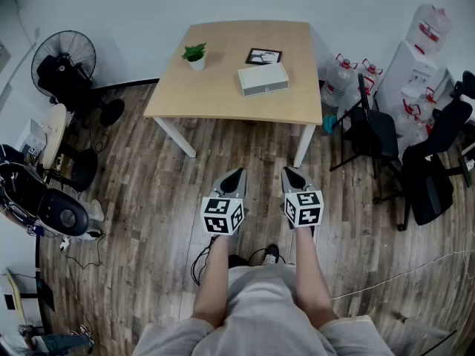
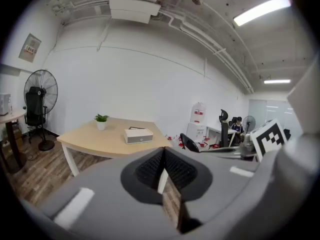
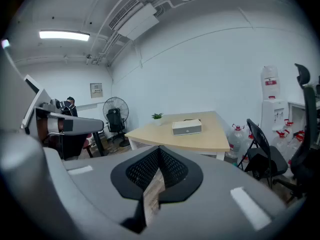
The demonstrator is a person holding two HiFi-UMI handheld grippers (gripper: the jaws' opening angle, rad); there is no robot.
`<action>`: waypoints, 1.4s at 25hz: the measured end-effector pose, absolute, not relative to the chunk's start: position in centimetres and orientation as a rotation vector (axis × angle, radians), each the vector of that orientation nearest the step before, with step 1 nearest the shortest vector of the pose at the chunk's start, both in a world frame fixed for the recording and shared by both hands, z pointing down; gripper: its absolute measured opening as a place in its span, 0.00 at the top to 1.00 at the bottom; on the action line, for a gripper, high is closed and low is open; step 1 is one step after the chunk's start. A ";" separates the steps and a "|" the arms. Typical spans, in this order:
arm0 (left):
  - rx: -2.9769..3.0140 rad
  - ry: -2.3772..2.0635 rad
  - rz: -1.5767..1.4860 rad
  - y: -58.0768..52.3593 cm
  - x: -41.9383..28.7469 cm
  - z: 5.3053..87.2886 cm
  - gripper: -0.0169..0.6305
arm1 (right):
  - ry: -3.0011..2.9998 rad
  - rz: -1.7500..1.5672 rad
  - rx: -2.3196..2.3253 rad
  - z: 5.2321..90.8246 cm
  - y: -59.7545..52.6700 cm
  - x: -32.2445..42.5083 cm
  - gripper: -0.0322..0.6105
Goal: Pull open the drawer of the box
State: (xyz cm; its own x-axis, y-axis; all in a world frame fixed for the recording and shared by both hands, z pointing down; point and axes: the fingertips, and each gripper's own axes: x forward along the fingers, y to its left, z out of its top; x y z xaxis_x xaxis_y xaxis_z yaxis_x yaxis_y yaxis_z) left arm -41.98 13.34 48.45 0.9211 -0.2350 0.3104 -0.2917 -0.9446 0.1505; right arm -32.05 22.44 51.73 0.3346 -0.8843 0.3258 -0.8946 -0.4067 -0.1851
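A pale grey box [image 1: 263, 78] with a front drawer lies on the wooden table [image 1: 223, 95] across the room; it also shows as the box [image 2: 138, 135] in the left gripper view and the box [image 3: 186, 127] in the right gripper view. My left gripper [image 1: 238, 173] and right gripper [image 1: 289, 171] hover side by side over the floor, well short of the table. Both have their jaws pressed together and hold nothing. The drawer looks closed.
A small potted plant [image 1: 195, 55] and a framed picture [image 1: 263, 55] sit on the table. A fan [image 1: 68, 59] and chair stand left; black chairs [image 1: 371, 128], water bottles [image 1: 339, 78] and a dispenser [image 1: 415, 61] stand right. Cables [image 1: 200, 262] trail on the wood floor.
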 end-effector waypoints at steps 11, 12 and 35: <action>2.870 -0.426 0.430 12.1 -41.5 48.3 0.89 | -1.806 0.593 2.512 51.4 23.1 -30.9 0.95; 2.866 -0.431 0.431 12.1 -41.5 48.4 0.89 | -1.812 0.599 2.525 51.3 23.3 -30.6 0.95; 2.817 -0.462 0.393 1.9 -28.2 49.6 0.89 | -1.681 0.640 2.571 53.4 19.6 -16.2 0.95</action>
State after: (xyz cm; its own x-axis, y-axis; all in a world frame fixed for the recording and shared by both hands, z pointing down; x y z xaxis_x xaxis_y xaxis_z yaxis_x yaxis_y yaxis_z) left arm -28.17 1.89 49.56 0.9128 -0.2734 0.3035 -0.3436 -0.9157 0.2084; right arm -16.17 19.62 53.40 0.3425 -0.8771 0.3366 -0.8788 -0.4258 -0.2153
